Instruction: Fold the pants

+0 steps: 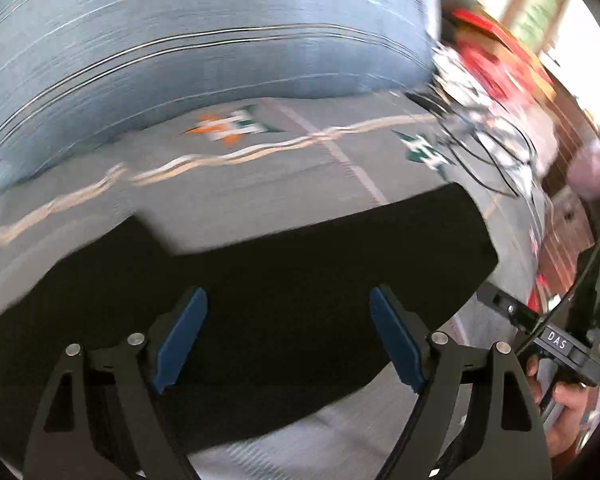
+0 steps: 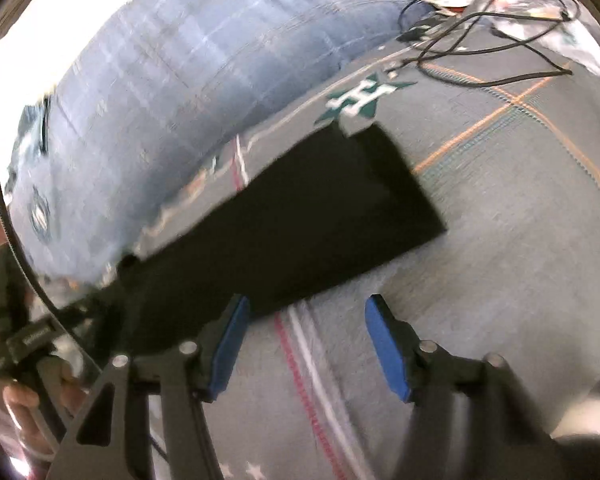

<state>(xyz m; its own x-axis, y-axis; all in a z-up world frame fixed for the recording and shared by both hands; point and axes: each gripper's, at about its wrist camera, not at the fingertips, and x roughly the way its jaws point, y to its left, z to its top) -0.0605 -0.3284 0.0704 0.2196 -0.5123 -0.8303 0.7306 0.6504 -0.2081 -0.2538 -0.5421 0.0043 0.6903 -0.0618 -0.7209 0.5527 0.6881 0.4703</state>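
The left gripper [image 1: 288, 336] stood open over the black fabric pants [image 1: 260, 280], gripping nothing. The pants lay flat as a long, folded strip on the grey patterned bedspread [image 2: 500, 240], near a blue checked pillow [image 2: 180, 80]. The right gripper [image 2: 304, 344] hung open and empty beside the strip's near edge. Judged: lengthwise fold done, crosswise folds remaining.
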